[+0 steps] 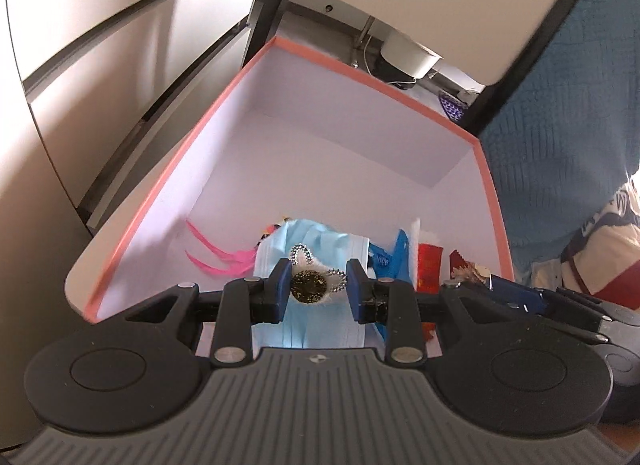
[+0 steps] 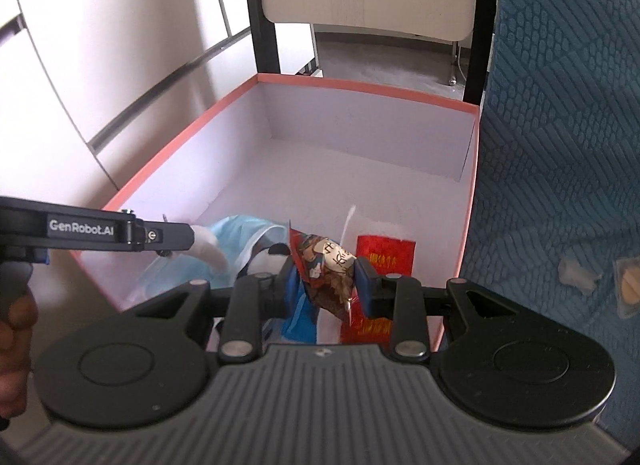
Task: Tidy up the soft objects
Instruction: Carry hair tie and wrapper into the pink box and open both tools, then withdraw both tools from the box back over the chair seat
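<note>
A pink-rimmed box [image 1: 224,97] with a pale lilac inside stands open below both grippers. In it lie a light blue face mask [image 1: 320,241], pink feathers [image 1: 212,261], a blue packet [image 1: 400,253] and a red packet [image 2: 386,257]. My left gripper [image 1: 318,285] is shut on a small furry ornament [image 1: 306,285] with a dark glitter disc and rhinestone loops, held over the mask. My right gripper [image 2: 324,281] is shut on a crinkled printed snack packet [image 2: 324,265], held over the near right part of the box. The left gripper [image 2: 176,239] shows at the left of the right wrist view, white fur at its tip.
A blue textured cloth [image 2: 560,145] lies along the box's right side, with a small white scrap [image 2: 578,273] on it. Black furniture legs [image 2: 264,25] and a pale panel stand behind the box. White cabinet fronts [image 1: 80,45] run along the left. A hand [image 2: 12,325] holds the left gripper.
</note>
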Demonstrator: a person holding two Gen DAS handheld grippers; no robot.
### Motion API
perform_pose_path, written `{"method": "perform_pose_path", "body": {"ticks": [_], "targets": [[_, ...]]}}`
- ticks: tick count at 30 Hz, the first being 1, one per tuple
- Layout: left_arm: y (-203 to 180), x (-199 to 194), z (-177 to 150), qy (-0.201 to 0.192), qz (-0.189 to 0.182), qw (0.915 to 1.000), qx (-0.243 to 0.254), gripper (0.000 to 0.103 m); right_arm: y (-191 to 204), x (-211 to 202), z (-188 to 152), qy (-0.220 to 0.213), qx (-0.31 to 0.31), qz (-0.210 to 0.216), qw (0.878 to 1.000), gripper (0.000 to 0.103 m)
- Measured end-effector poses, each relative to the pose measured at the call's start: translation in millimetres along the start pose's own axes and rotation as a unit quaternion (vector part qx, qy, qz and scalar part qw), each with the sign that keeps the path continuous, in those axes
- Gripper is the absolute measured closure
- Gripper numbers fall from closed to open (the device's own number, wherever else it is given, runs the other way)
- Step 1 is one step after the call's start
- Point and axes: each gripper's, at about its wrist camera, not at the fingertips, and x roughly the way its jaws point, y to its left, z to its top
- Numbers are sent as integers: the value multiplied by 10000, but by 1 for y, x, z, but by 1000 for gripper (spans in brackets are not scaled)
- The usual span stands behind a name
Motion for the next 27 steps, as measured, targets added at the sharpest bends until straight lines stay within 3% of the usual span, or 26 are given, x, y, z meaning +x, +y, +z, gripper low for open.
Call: {"method": "perform_pose_path", "body": {"ticks": [10, 12, 14, 16, 27], "targets": [[8, 11, 8, 30, 19, 9998, -203, 65, -5, 15, 6, 2, 88, -134, 9999, 68], [8, 8, 8, 8, 25, 9998, -194, 53, -4, 14, 7, 9, 91, -118, 9999, 61], [8, 4, 7, -96, 39, 9996, -271, 49, -3, 11, 7, -36, 68, -99, 9999, 45], [9, 0, 8, -143, 89, 9993, -321, 49, -2, 4, 7, -116, 83, -94, 9999, 38], [-13, -46, -4, -633, 57, 9979, -103, 48, -10, -40, 3, -460, 210, 33, 9987, 39]]}}
